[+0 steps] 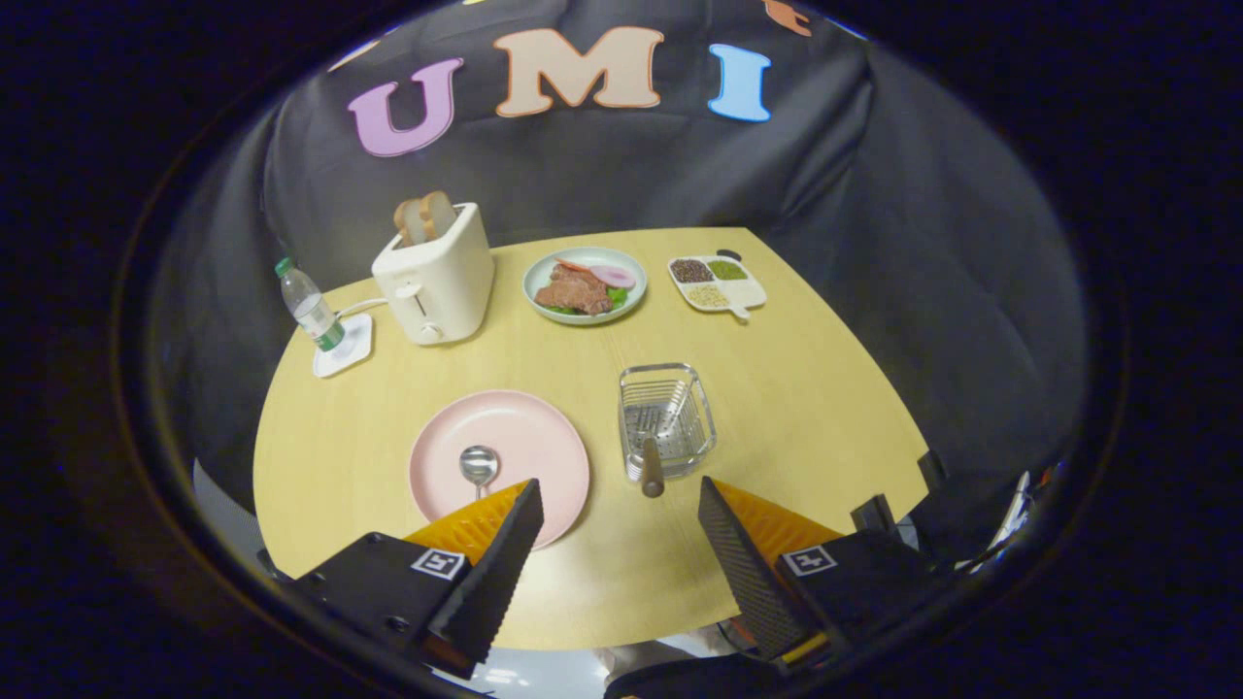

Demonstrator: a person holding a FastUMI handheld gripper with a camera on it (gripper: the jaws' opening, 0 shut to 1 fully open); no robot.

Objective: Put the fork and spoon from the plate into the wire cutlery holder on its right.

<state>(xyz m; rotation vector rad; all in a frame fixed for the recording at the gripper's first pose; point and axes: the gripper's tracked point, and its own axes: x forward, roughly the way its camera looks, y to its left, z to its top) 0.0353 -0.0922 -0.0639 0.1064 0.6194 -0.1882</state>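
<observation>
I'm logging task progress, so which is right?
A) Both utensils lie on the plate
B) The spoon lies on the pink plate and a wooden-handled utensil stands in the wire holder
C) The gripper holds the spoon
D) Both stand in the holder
B: the shiny metal spoon lies on the round pink plate, a wooden-handled utensil leans in the wire cutlery holder, and the gripper is open, holding nothing.

A staged booth, not a real kitchen: black cloth (874,194) drapes behind a wooden table (806,388) set for breakfast with a toaster (437,277) (bread in its slots) and a plate of food (585,283).
</observation>
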